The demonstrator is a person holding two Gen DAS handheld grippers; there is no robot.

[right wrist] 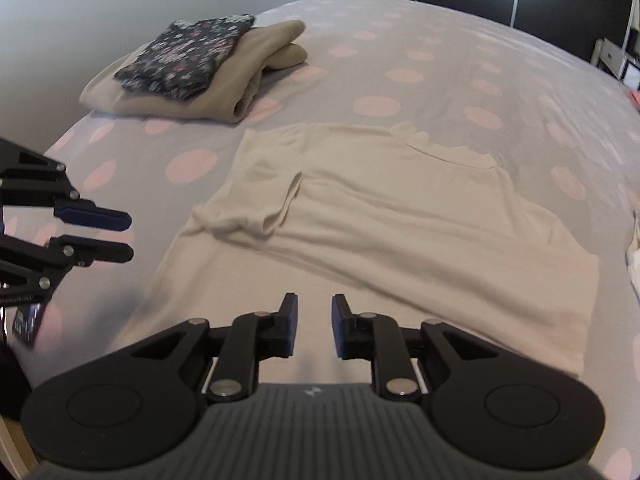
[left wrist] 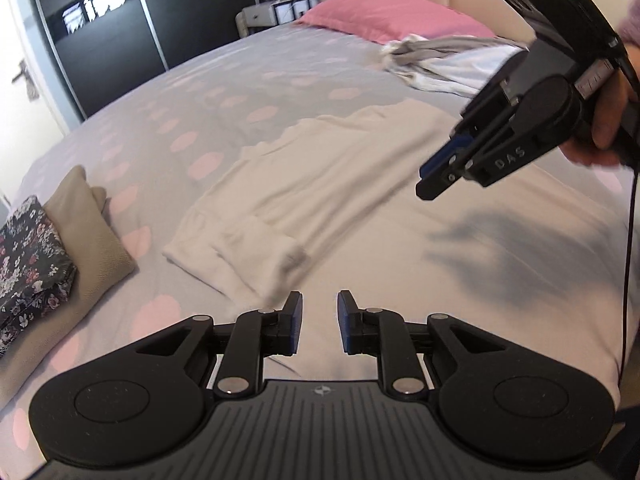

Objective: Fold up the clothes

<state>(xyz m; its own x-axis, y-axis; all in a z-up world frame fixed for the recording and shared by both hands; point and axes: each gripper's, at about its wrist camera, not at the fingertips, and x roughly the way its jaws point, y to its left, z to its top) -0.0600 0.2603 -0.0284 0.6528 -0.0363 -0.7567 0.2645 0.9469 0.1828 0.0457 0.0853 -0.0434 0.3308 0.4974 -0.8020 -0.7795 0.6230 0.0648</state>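
Note:
A cream long-sleeved top point(left wrist: 352, 168) point(right wrist: 420, 240) lies flat on the bedspread, one sleeve folded in across its body. My left gripper point(left wrist: 320, 322) is open and holds nothing, hovering just short of the top's near edge; in the right wrist view this gripper point(right wrist: 126, 234) shows at the left, its fingers apart. My right gripper point(right wrist: 315, 326) is also open and holds nothing, above the top's hem side. In the left wrist view that right gripper point(left wrist: 434, 184) hangs above the top at the upper right, held by a hand point(left wrist: 604, 128).
A folded beige garment point(left wrist: 84, 236) point(right wrist: 256, 76) with a dark floral one point(left wrist: 24, 260) point(right wrist: 188, 52) on it sits at the bed's edge. A loose grey and white clothes heap point(left wrist: 440, 60) lies by a pink pillow point(left wrist: 392, 16). Dark wardrobe doors point(left wrist: 120, 28) stand beyond the bed.

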